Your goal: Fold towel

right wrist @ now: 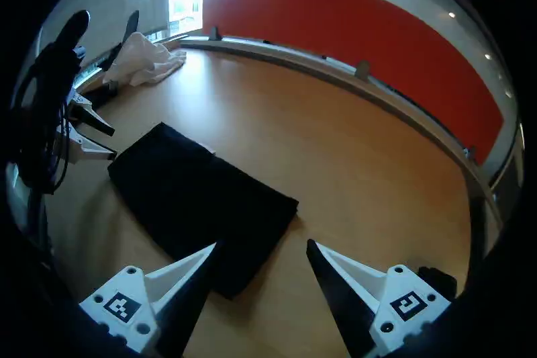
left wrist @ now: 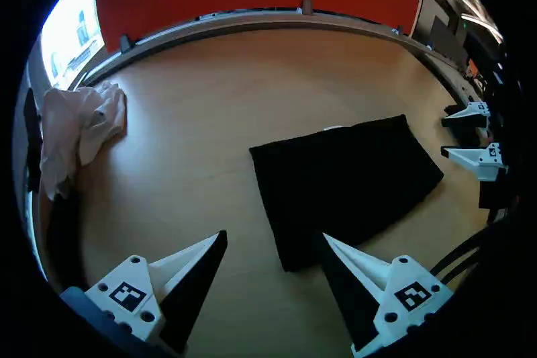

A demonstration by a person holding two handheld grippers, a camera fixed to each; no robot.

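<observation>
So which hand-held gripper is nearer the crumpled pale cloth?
Left. The left hand-held gripper is at the end of the black towel nearest the pale cloth; the right hand-held gripper is at the towel's opposite end.

left tongs (left wrist: 273, 235): spread wide | right tongs (right wrist: 262, 244): spread wide | both seemingly hovering low

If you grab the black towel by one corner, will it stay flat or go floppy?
Probably floppy: the black towel looks like thin cloth lying flat. It would likely slide easily, since the wooden table looks smooth.
</observation>
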